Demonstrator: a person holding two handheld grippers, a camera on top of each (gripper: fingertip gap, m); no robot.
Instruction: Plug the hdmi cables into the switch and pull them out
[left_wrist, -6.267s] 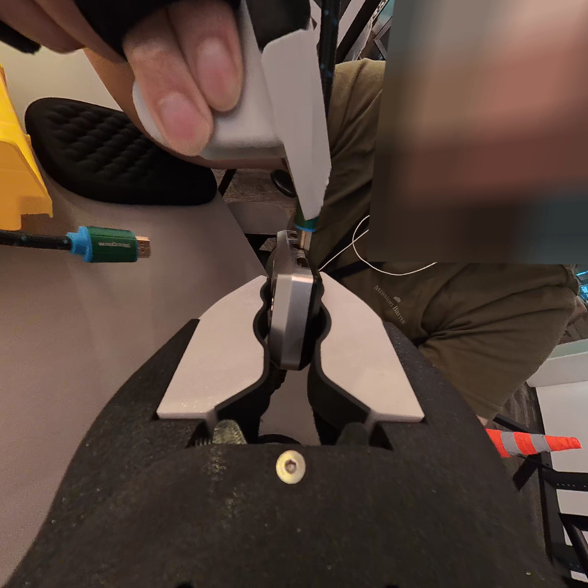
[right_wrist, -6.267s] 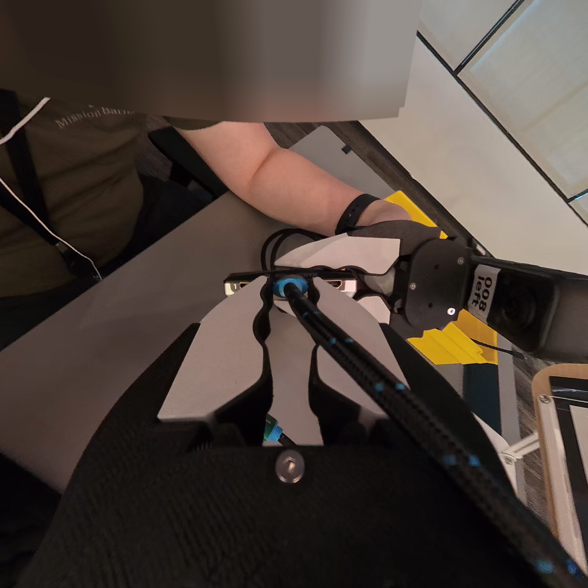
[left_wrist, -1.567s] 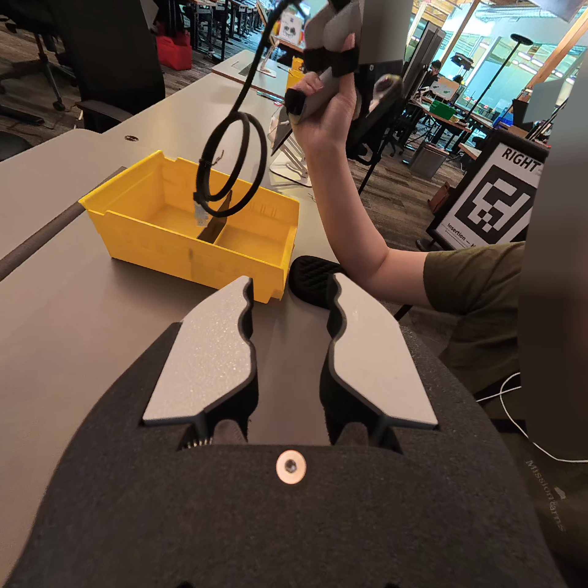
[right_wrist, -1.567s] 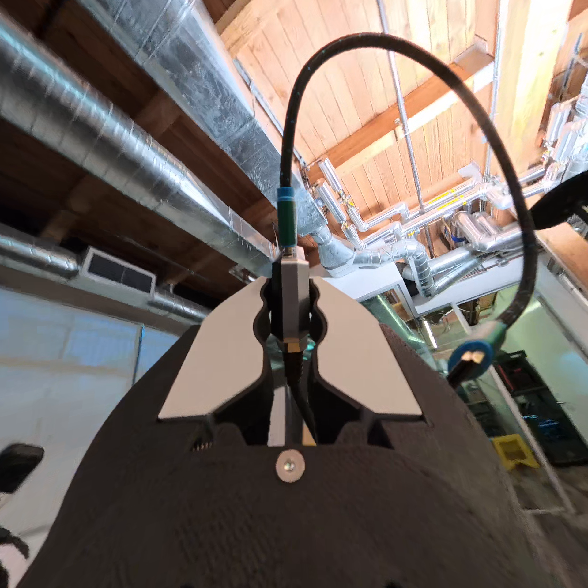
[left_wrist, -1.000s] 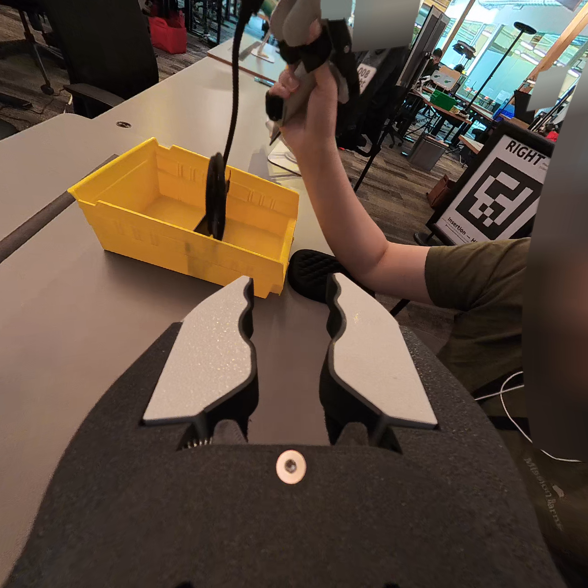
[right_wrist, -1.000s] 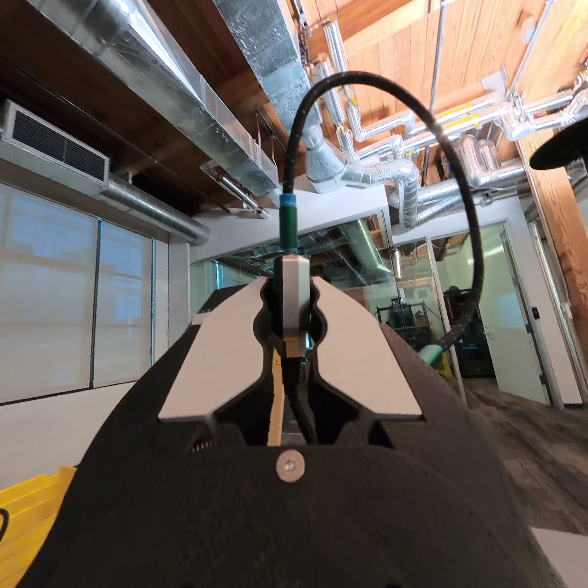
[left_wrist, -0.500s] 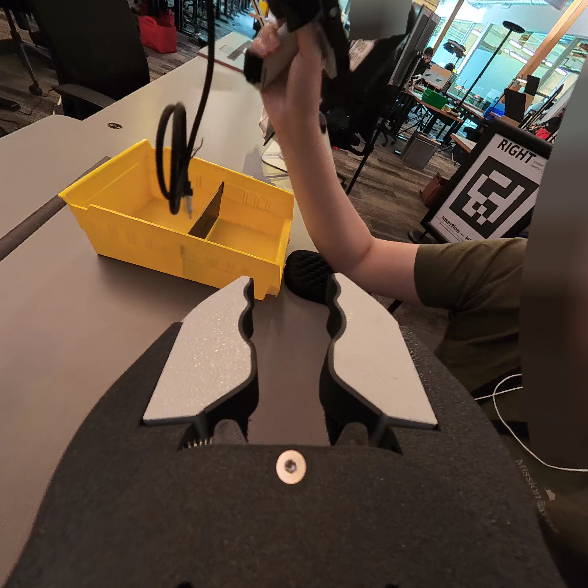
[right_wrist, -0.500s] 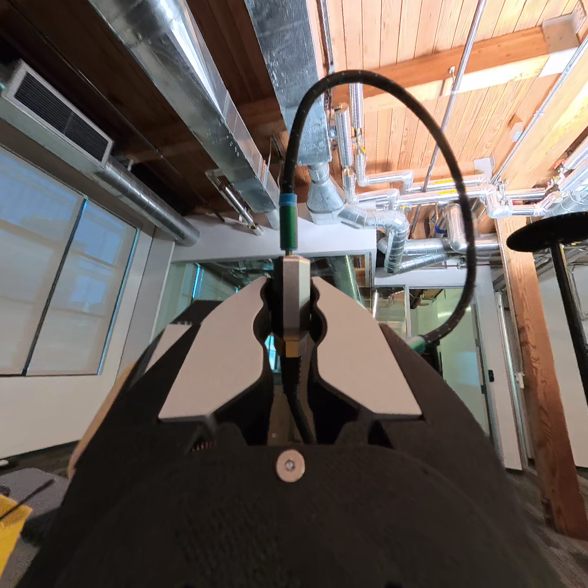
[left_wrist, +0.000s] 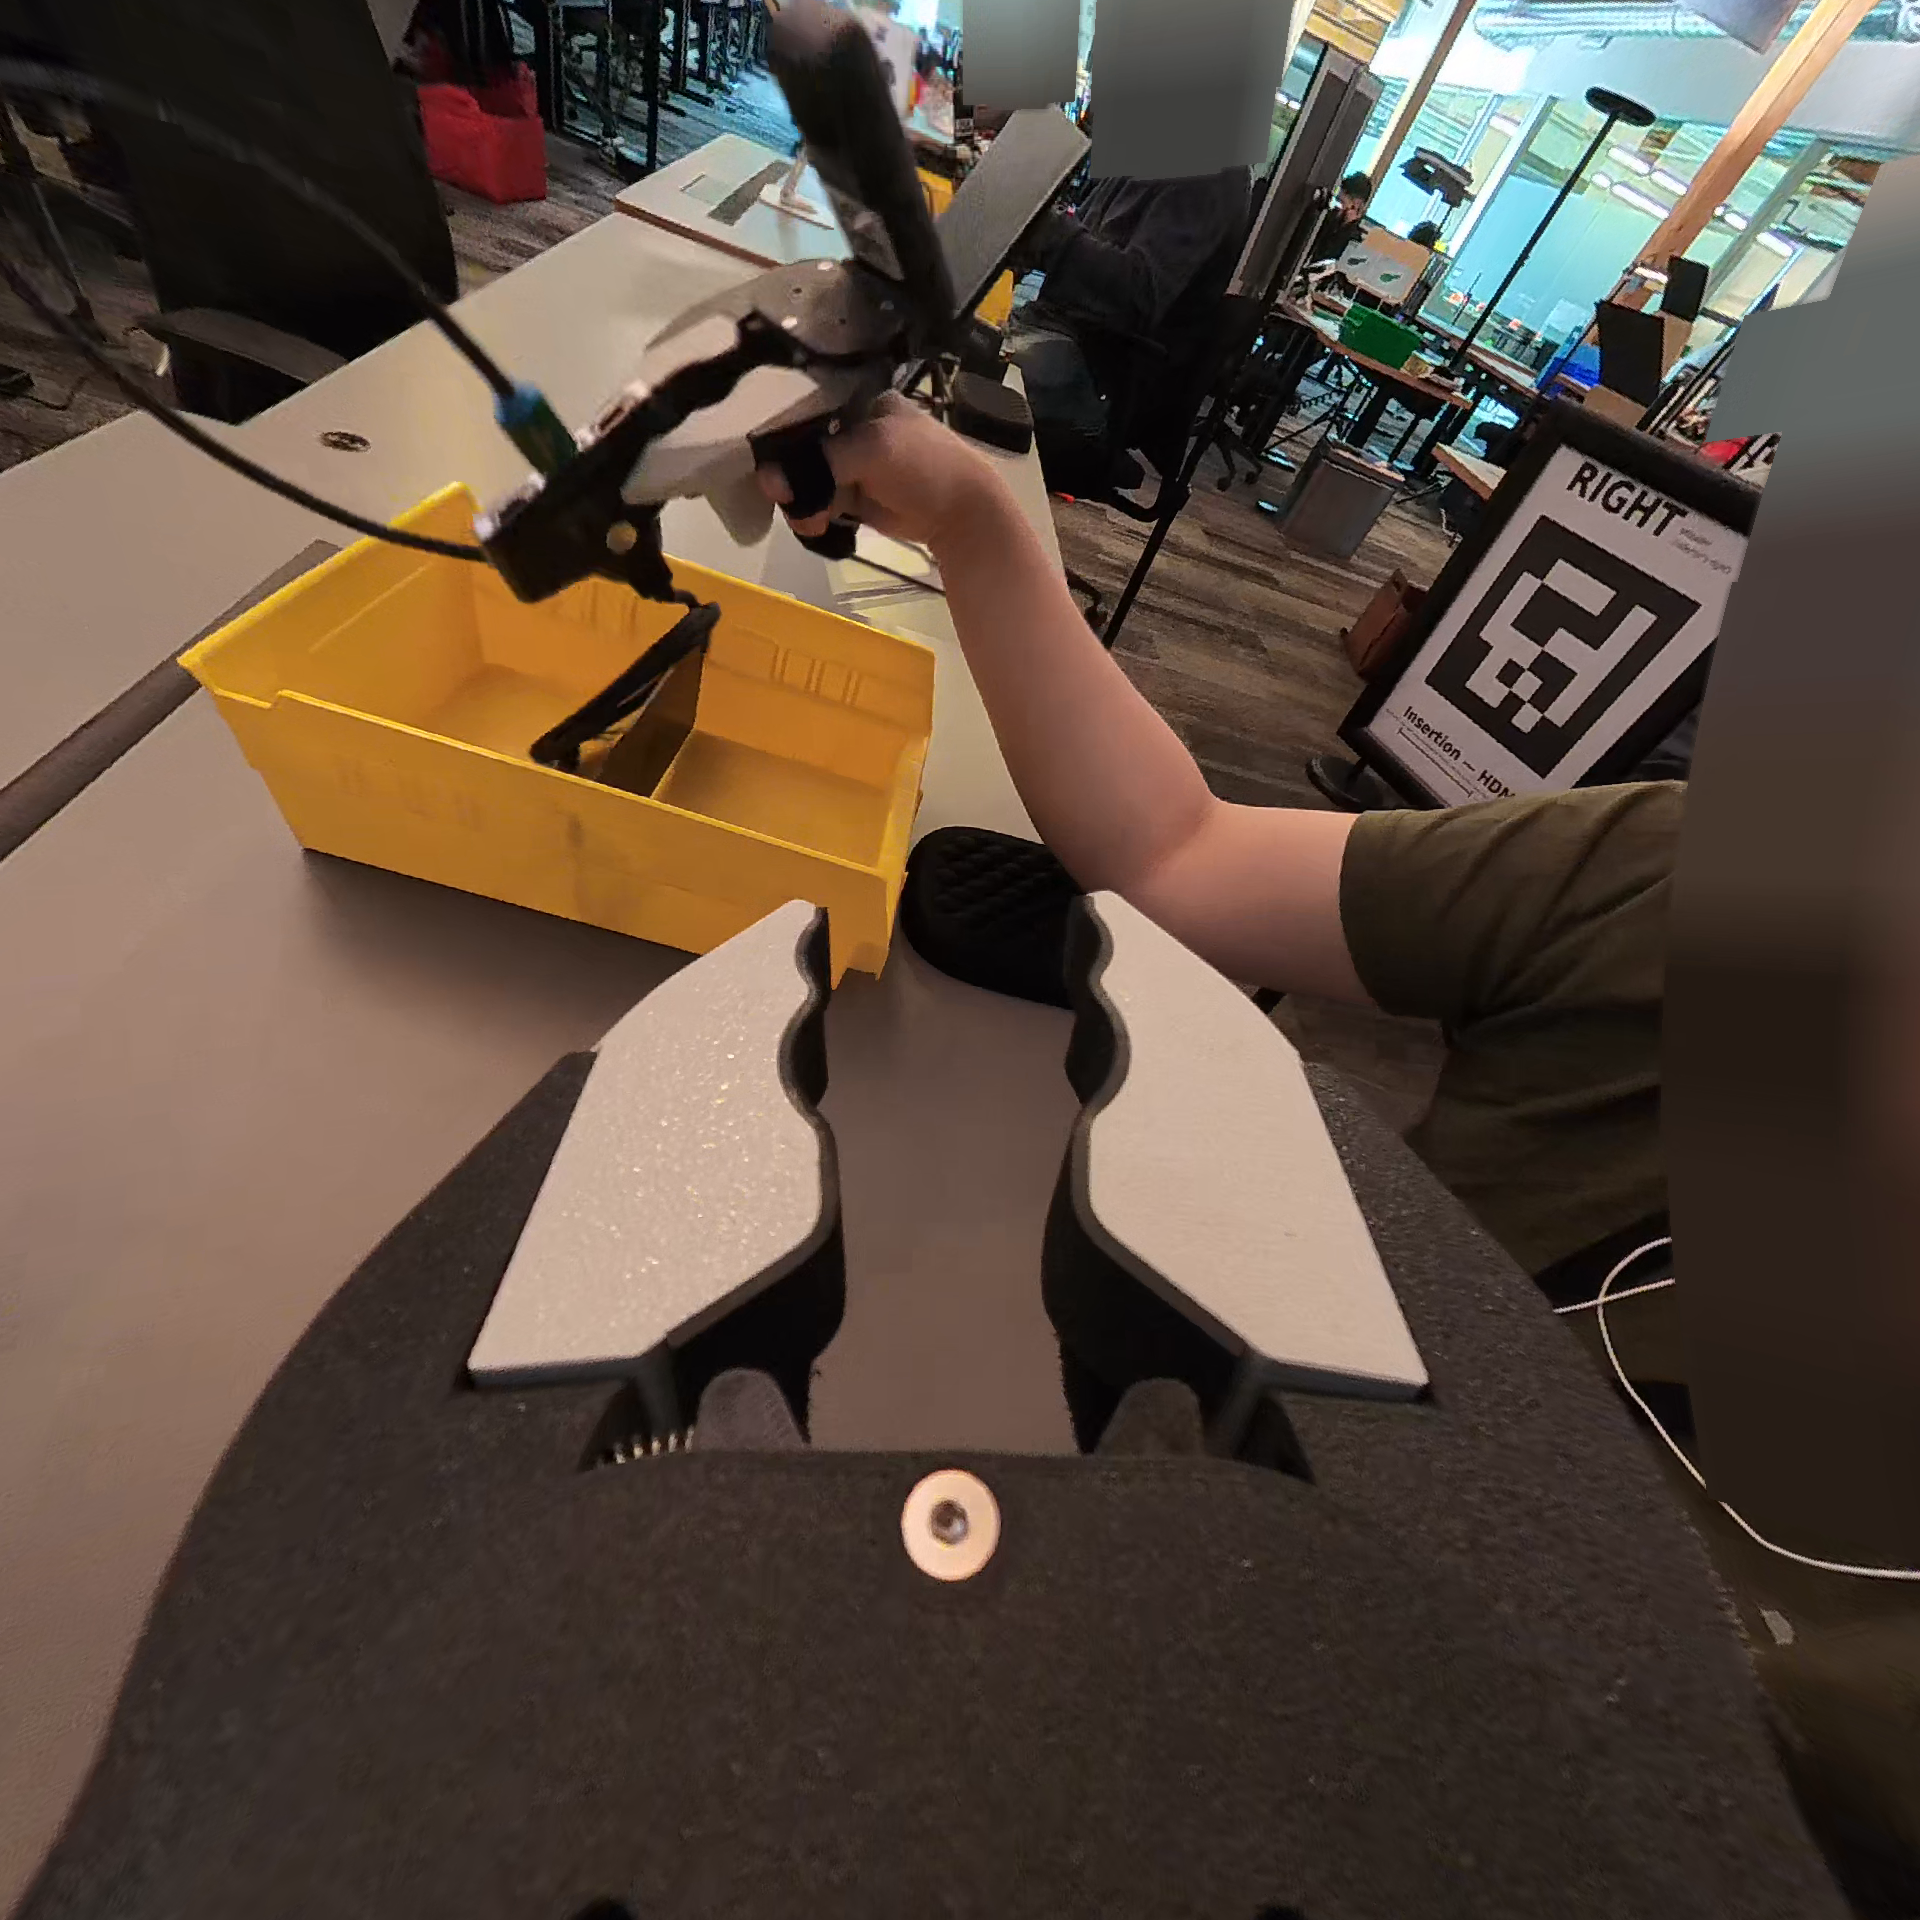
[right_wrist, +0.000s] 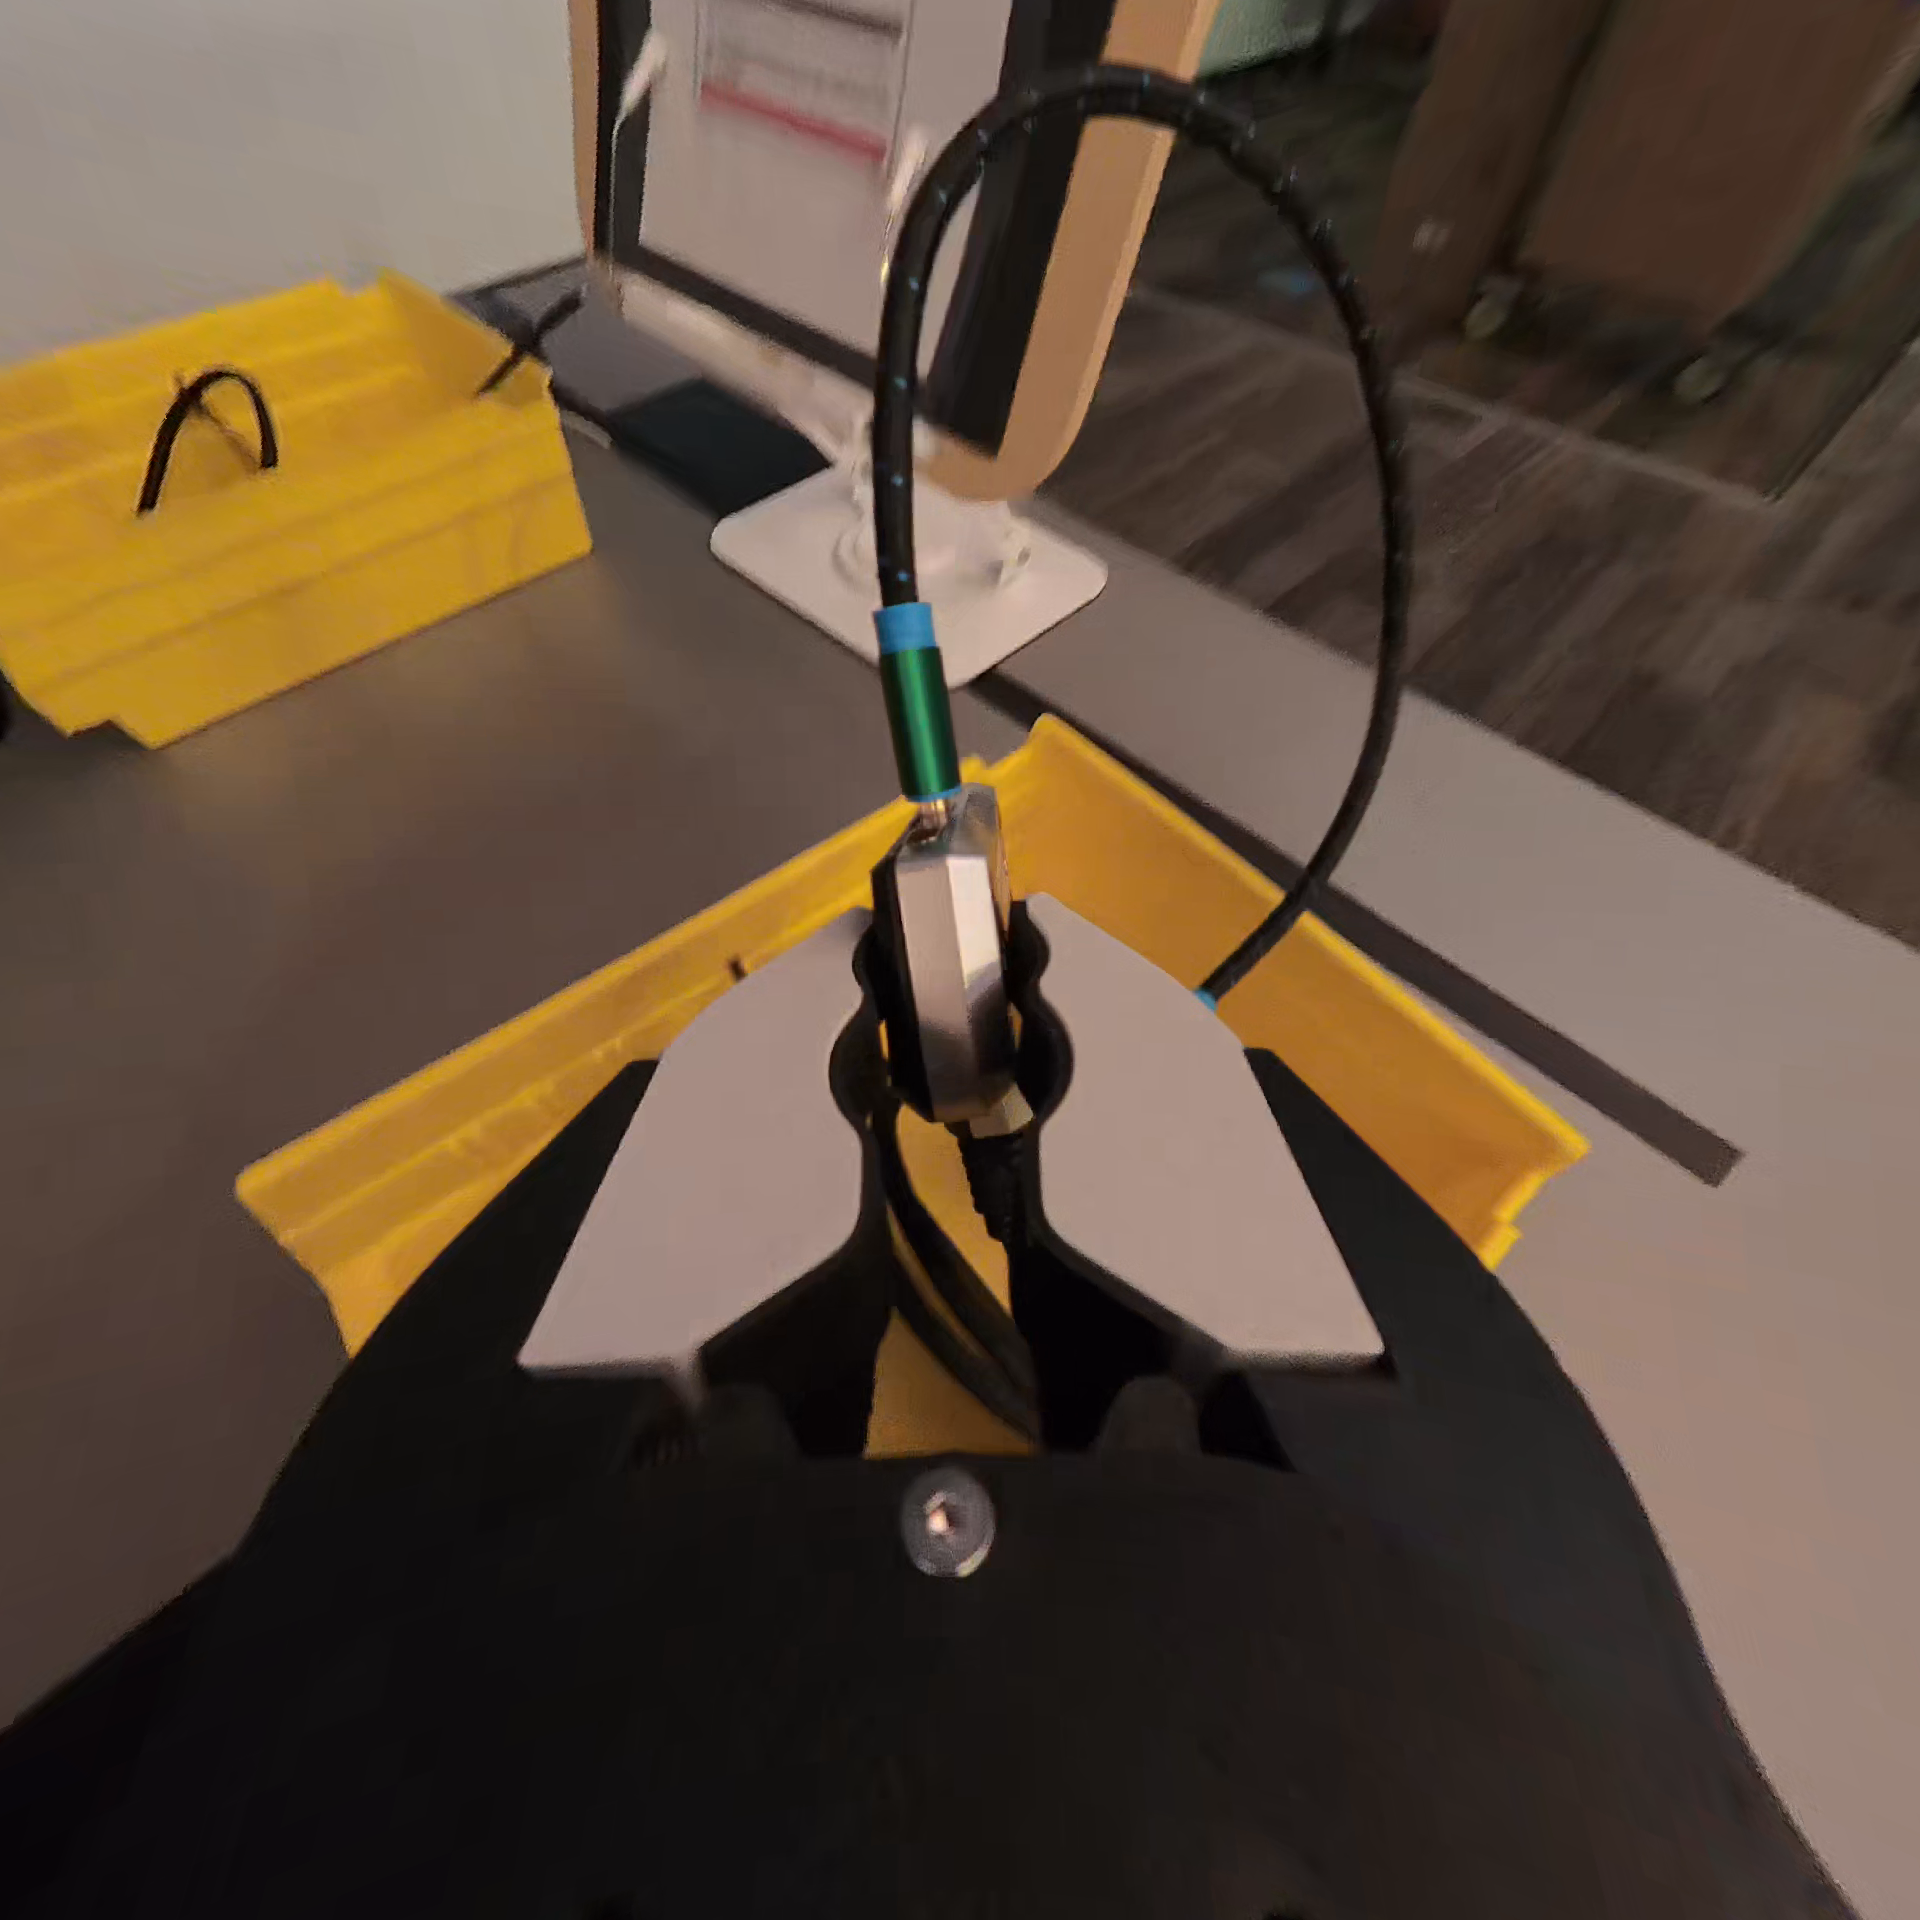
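My right gripper (right_wrist: 940, 1023) has its jaws pinched on the switch (right_wrist: 948, 982), a small silver block caught edge-on between the fingertips, its long axis running along the fingers toward twelve o'clock in the right wrist view. A green-collared plug (right_wrist: 920, 717) sits in the far end of the switch, and from it a black braided hdmi cable (right_wrist: 1340, 623) rises, arcs over toward two o'clock and drops behind the right finger; a second black lead leaves the near end of the switch and runs back between the fingers. Below the gripper lies a yellow bin (right_wrist: 1299, 935); another yellow bin (right_wrist: 291, 540) with a black cable loop in it sits at ten o'clock on the grey table (right_wrist: 468, 779). My left gripper (left_wrist: 948, 997) rests low over the table with its jaws spread wide and nothing between them. From there I see the right gripper at eleven o'clock, tilted down over the bin's left compartment, with dark cable trailing from it to the black divider (left_wrist: 665, 717).
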